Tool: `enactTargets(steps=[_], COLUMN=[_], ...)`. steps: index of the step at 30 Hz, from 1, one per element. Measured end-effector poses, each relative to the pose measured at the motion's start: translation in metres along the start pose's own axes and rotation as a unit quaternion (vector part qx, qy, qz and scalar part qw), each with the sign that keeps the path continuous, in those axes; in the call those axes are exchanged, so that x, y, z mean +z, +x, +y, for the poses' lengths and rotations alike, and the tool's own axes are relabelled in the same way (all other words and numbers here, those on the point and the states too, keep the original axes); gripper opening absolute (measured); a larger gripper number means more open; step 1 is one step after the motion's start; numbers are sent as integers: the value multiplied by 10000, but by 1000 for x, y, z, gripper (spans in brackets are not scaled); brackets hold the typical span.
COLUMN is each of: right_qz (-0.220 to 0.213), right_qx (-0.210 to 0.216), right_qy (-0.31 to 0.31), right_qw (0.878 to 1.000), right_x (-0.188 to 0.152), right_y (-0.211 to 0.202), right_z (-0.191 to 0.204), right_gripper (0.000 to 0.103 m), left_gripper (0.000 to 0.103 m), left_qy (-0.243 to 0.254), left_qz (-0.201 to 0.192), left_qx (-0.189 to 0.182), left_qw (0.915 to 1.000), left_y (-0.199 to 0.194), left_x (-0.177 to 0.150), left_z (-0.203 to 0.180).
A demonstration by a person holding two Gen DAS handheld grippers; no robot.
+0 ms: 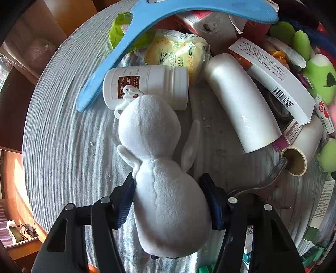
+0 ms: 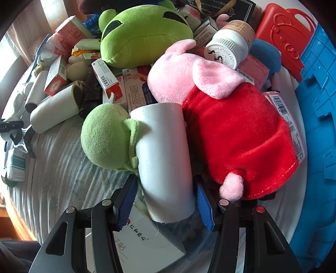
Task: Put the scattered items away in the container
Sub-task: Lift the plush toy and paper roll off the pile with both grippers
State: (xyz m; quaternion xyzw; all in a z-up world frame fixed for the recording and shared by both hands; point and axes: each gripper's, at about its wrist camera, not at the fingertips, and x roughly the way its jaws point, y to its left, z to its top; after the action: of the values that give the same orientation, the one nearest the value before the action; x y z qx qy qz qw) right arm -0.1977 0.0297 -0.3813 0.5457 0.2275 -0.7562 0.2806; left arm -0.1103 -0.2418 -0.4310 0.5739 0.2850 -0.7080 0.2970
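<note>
In the left wrist view my left gripper is shut on the body of a white plush doll, which lies on the striped cloth. A white pill bottle lies just beyond the doll's head. In the right wrist view my right gripper has its blue pads on both sides of a white paper roll, closed on it. A small green plush leans on the roll's left and a pink pig plush in a red dress lies to its right. The blue container is at the far right.
A blue hanger, a yellow packet, a white tube, medicine boxes and a tape roll lie around the doll. A big green frog plush, a capped bottle, a red case and boxes crowd the right view.
</note>
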Motion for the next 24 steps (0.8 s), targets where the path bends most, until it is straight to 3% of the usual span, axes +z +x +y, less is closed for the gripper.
enactTargets(steps=[13,16,24], right_qz=[59,142,110], right_qx=[14,21,-8], right_qy=[124,71,41], right_qw=[9999,9999,9999], right_x=[-1,1,2], right_y=[6,11,3], right_z=[-9,-7,-5], right_gripper=[56,49,47], left_gripper=[60,56,52], left_qy=[12,107,221], left_qz=[5,20,-62], left_qx=[40,93,279], left_qw=[10000,9999,9993], left_y=[-6,-8,-22], left_x=[-3,-3,-5], left_z=[-13,-19,-31])
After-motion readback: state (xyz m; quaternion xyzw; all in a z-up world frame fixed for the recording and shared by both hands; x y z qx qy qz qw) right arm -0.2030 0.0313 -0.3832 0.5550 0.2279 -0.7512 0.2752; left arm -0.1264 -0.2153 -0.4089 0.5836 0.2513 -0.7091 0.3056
